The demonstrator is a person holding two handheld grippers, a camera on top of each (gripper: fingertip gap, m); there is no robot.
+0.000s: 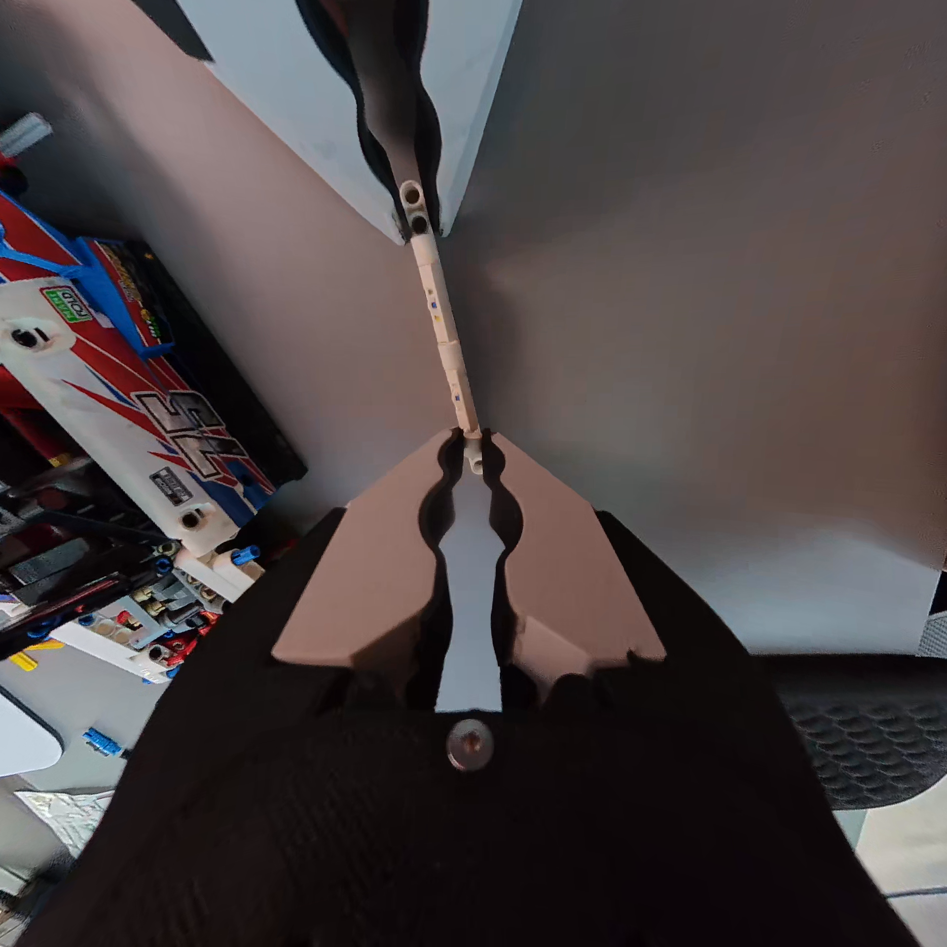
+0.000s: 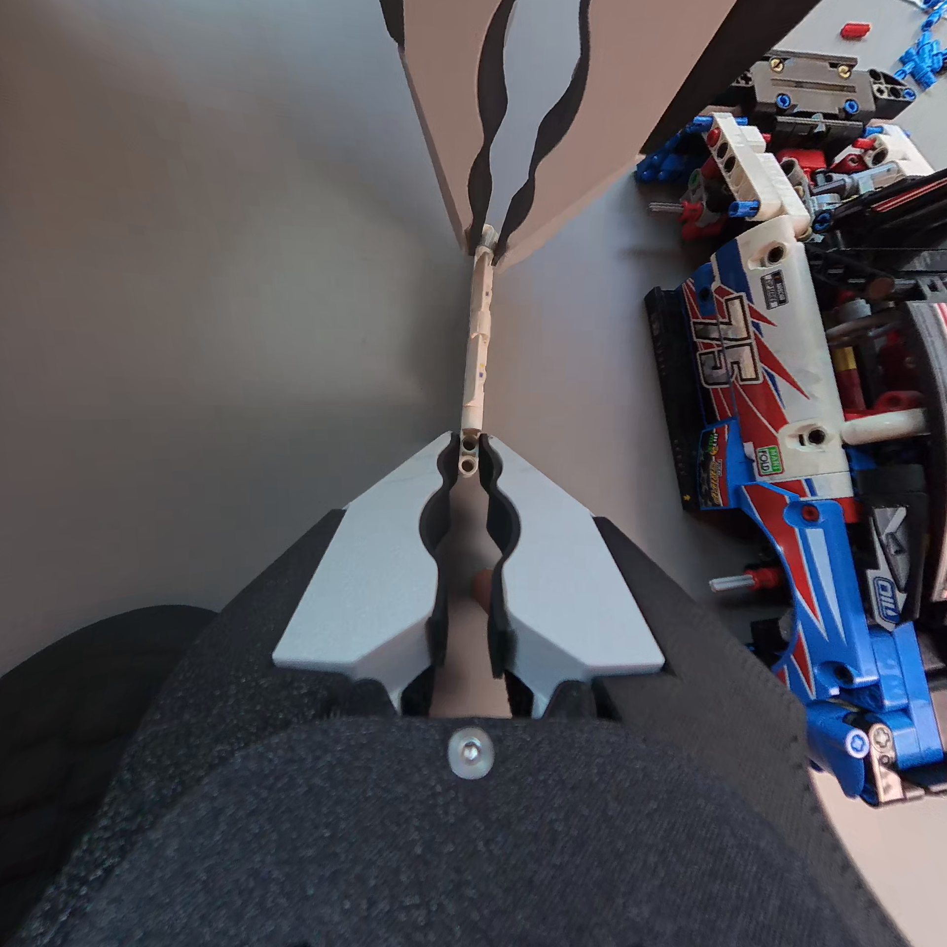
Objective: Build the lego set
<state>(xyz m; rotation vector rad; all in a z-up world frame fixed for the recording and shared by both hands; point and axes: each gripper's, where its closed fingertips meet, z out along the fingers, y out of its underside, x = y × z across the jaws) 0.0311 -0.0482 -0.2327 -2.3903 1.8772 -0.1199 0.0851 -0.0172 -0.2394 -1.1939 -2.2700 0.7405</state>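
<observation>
Left wrist view: white beam [image 1: 445,317], long axis running straight between opposed claws, left gripper [image 1: 472,451] clenched on near end, right gripper [image 1: 416,215] clenched on far end, car model [image 1: 138,410] aside.

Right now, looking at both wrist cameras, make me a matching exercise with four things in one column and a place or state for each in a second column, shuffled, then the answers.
Things
1. white beam
2. left gripper
3. race car model
4. right gripper

States
A. resting on the table beside the grippers
B. tan fingers, clamped on one beam end
C. spanning between both grippers
D. grey fingers, clamped on the other end

Pairs: 1-C, 2-B, 3-A, 4-D
</observation>
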